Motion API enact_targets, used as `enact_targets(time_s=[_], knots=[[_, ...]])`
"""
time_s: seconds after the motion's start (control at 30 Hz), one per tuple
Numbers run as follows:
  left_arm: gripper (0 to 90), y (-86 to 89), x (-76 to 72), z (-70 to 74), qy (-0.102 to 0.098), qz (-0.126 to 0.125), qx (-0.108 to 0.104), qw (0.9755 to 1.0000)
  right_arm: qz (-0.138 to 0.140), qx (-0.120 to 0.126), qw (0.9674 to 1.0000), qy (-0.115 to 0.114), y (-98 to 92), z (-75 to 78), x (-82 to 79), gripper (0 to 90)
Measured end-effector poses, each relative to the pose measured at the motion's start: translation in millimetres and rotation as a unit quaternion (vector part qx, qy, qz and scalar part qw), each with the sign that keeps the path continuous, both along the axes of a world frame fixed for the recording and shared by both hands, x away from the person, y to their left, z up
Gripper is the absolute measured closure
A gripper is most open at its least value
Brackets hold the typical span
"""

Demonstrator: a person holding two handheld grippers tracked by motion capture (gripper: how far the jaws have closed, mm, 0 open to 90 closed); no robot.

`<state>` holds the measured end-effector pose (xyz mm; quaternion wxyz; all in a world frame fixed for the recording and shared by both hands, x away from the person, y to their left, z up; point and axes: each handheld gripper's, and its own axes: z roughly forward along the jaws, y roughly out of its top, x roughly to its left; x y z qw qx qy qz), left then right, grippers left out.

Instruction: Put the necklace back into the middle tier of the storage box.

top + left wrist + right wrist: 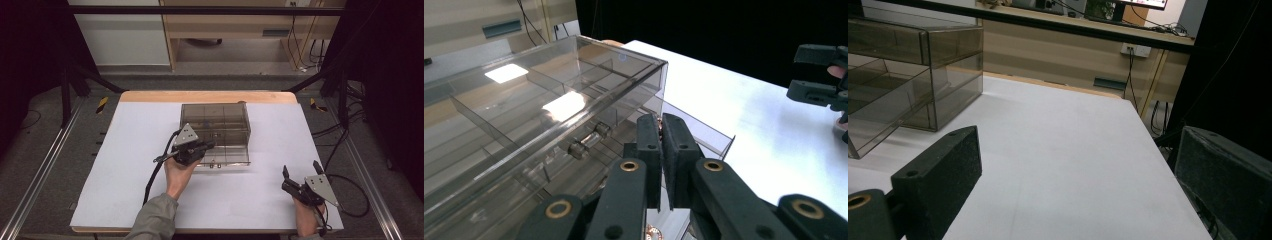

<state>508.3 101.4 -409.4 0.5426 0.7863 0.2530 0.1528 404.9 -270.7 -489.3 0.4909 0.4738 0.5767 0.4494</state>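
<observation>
At frame centre of the high view, my left gripper (204,148) works the smoky clear drawer box (215,122).

Left gripper view: my jaws are pressed together with nothing between them, tips just below and right of the small clear knob (589,141) on an upper drawer front; not touching it as far as I can tell. Bottom drawer (227,156) already stands pulled out toward me, tray empty where I can see it. Upper drawers look pushed in. I judge one drawer opened, the knob not yet gripped, so the next pull or push remains. Right gripper (301,176) rests at lower right of the white counter (135,165), jaws spread wide, holding nothing, well apart from the box.
</observation>
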Motion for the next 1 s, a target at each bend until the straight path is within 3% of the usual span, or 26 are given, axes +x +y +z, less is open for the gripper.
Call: enact_targets(time_s=[0.63, 1.0], knots=[[85.9, 6.1, -5.0, -27.7, 0.042, -0.002, 0.018, 0.9989, 0.0, -0.002, 1.0, -0.001, 0.2, -0.1, 0.2, 5.2], [85.8, 4.3, 0.5, -37.9, 0.071, -0.005, 0.028, 0.9971, 0.0, -0.003, 1.0, 0.0, 0.2, -0.1, 0.2, 5.2]])
